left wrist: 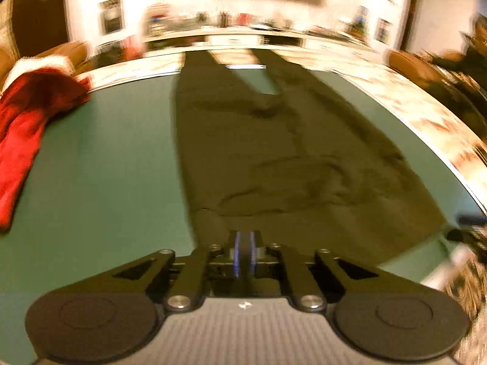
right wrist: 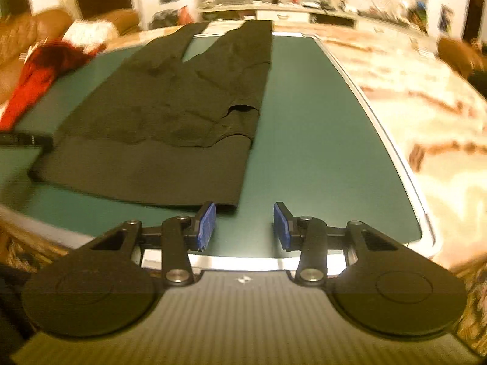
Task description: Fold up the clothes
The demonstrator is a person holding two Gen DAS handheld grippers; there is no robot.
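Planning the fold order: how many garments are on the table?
2: dark trousers laid flat mid-table, and a red garment bunched at the far left edge. Anything beneath it is hidden.

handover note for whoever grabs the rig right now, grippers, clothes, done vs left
Left gripper: shut on the near waistband edge of the black pants.
Right gripper: open, empty, just off the waistband's right corner.
Pants lie flat on the green mat, legs pointing away; red garment bunched at the far left.
Done: pants spread out.
Left: no fold yet; red garment untouched.
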